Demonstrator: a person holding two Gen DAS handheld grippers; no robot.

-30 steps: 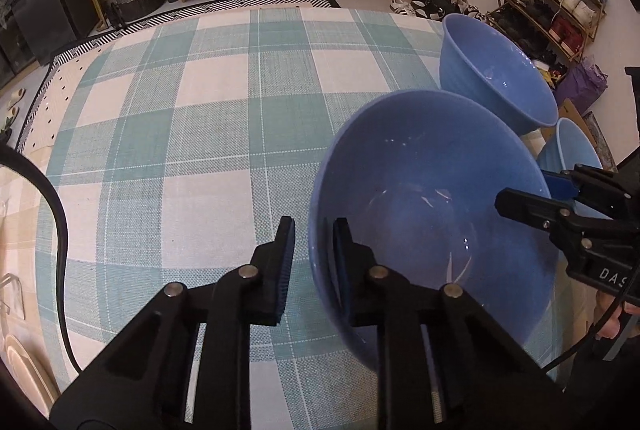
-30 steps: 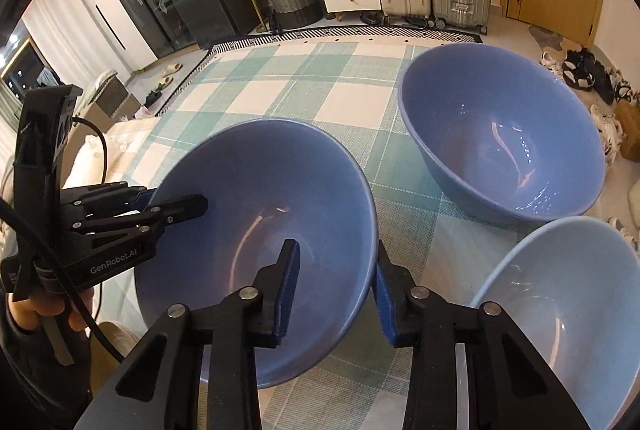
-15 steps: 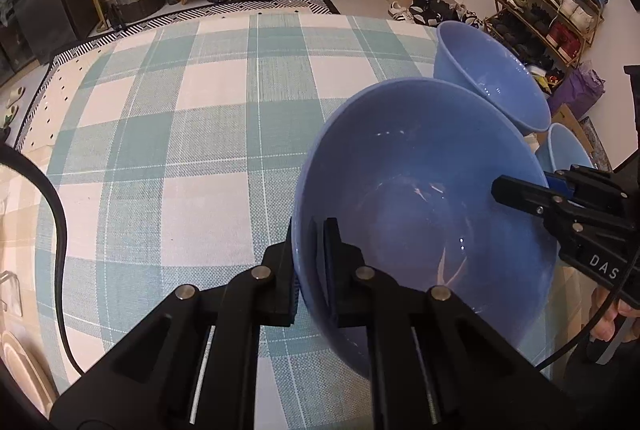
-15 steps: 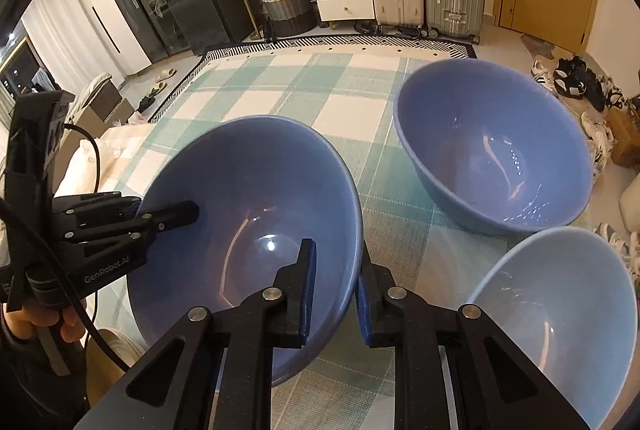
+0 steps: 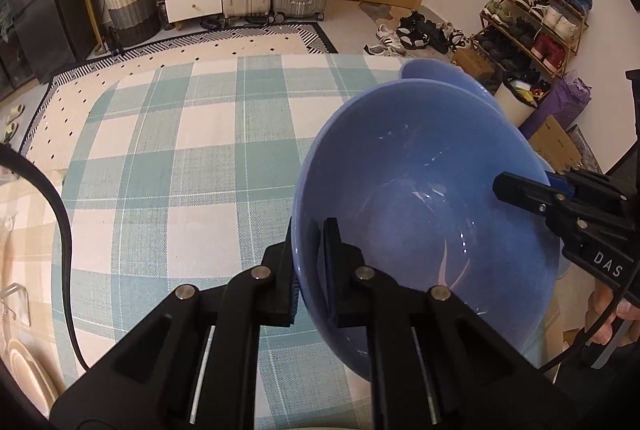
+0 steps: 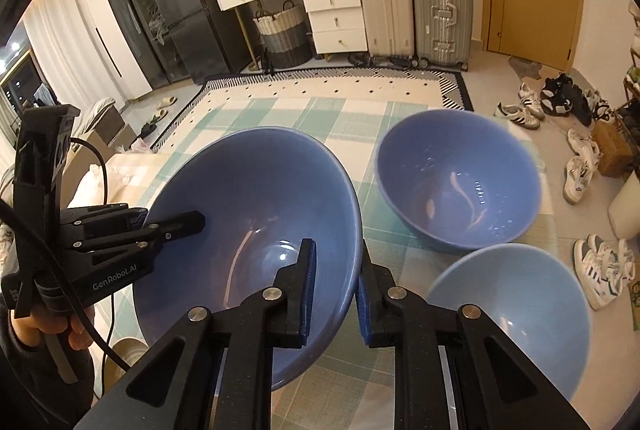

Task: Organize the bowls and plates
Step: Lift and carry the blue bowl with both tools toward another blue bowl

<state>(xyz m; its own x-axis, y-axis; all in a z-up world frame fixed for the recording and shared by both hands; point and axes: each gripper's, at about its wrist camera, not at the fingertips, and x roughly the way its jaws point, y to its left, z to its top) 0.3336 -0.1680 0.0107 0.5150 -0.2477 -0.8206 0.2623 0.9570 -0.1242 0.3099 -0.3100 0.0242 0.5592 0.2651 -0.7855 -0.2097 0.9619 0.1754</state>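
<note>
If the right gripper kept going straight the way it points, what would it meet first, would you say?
Right gripper is shut on the held bowl's rim. Straight ahead, beyond that rim, it would probably meet the checked tablecloth between the bowls; depth is unclear.

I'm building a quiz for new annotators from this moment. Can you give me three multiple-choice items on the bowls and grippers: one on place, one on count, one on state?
1. Where does the right gripper grip the held blue bowl?
A. on the rim, across from the left gripper
B. under the base
C. beside the left gripper

2. How many bowls show in the right wrist view?
A. one
B. two
C. three

3. How do both grippers stand?
A. wide open above the bowl
B. shut on the bowl's rim
C. shut on nothing

Answers:
1 A: each pair of fingers straddles an opposite rim.
2 C: the held bowl, a second blue bowl and a paler bowl on the checked tablecloth.
3 B: fingers sit inside and outside the wall.
</note>
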